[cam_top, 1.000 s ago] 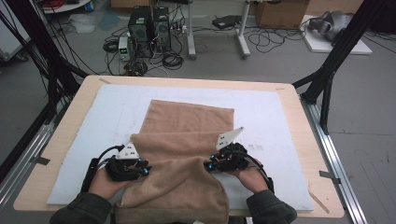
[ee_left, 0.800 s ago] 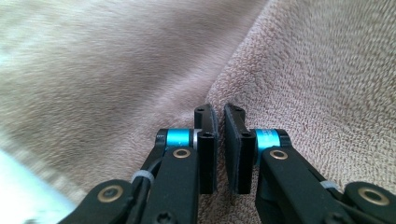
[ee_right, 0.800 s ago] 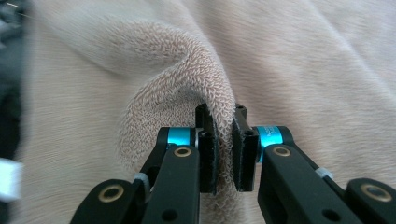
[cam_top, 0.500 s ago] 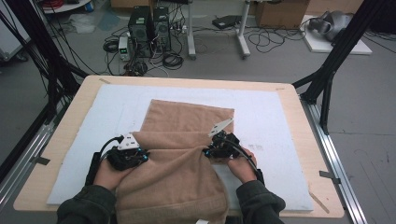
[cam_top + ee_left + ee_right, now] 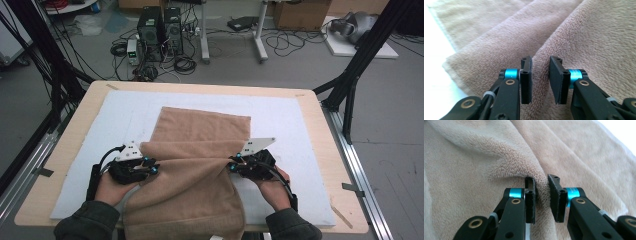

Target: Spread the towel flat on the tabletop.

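A tan towel (image 5: 200,150) lies on the white mat (image 5: 285,120), its near part hanging over the table's front edge. A raised fold runs across its middle between my two grippers. My left gripper (image 5: 152,167) grips the fold's left edge; in the left gripper view its jaws pinch a ridge of the towel (image 5: 579,45) at my left gripper (image 5: 541,80). My right gripper (image 5: 232,165) holds the fold's right edge; in the right gripper view my right gripper (image 5: 542,197) squeezes a bunch of the towel (image 5: 486,170).
The wooden table (image 5: 325,150) has metal rails at both sides. Black frame posts (image 5: 360,70) stand at the back corners. Computers (image 5: 160,25) and cables lie on the floor behind the table.
Both grippers have carried the towel's fold away from me, toward the far edge, so the lifted part now covers more of the flat half.
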`<act>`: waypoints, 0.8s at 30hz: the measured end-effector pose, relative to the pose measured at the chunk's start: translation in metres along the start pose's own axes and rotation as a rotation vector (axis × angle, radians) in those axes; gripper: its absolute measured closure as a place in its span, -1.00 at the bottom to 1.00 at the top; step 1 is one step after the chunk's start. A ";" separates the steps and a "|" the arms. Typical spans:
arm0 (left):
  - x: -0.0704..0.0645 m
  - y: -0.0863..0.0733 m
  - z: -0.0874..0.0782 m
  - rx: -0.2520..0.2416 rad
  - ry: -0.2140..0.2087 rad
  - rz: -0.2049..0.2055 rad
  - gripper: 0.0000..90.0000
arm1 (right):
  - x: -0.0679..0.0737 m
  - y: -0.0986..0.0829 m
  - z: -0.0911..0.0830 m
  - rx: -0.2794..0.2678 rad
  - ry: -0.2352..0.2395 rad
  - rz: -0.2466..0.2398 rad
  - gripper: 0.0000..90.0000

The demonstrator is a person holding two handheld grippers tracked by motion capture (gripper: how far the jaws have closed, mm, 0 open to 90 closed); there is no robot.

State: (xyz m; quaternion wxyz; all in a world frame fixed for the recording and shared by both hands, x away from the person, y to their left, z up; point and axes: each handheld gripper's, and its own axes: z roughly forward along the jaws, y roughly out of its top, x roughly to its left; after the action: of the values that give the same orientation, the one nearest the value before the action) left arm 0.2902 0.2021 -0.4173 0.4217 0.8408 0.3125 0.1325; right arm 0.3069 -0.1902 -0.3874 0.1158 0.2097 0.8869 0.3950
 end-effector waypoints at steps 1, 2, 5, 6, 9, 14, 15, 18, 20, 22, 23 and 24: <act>-0.002 0.000 -0.001 0.001 -0.026 -0.009 0.54 | -0.004 -0.003 0.002 0.009 0.018 0.033 0.57; -0.003 0.001 -0.002 0.003 -0.046 -0.007 0.49 | -0.007 -0.005 0.003 0.022 0.035 0.059 0.57; -0.011 0.001 -0.003 -0.003 -0.125 -0.004 0.21 | -0.009 -0.011 -0.001 0.004 0.027 0.062 0.56; -0.013 0.001 -0.001 0.002 -0.145 0.012 0.09 | -0.011 -0.012 -0.002 -0.003 0.036 0.070 0.54; -0.018 -0.001 0.007 0.062 -0.142 0.053 0.02 | -0.012 -0.013 0.002 0.032 0.042 0.062 0.54; -0.018 -0.011 0.018 0.138 -0.093 0.117 0.55 | -0.016 -0.018 0.010 0.056 0.043 0.089 0.75; -0.016 -0.011 0.018 0.136 -0.084 0.116 0.74 | -0.018 -0.019 0.012 0.059 0.051 0.085 0.82; -0.011 -0.011 0.015 0.126 -0.055 0.108 0.86 | -0.023 -0.017 0.021 0.089 0.070 0.083 0.88; -0.007 -0.011 0.012 0.116 -0.018 0.102 0.88 | -0.028 -0.012 0.025 0.098 0.050 0.093 0.88; -0.001 -0.011 0.011 0.110 0.018 0.090 0.89 | -0.033 -0.008 0.031 0.099 0.038 0.115 0.88; 0.002 -0.011 0.012 0.108 0.028 0.081 0.89 | -0.036 -0.006 0.034 0.112 0.030 0.117 0.88; 0.005 -0.011 0.013 0.109 0.038 0.074 0.89 | -0.038 -0.006 0.039 0.124 0.024 0.123 0.88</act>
State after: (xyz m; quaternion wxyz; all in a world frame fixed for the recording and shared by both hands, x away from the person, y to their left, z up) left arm 0.2958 0.2020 -0.4346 0.3642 0.8708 0.2960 0.1465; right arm 0.3537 -0.1858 -0.4164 0.0676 0.2659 0.8965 0.3480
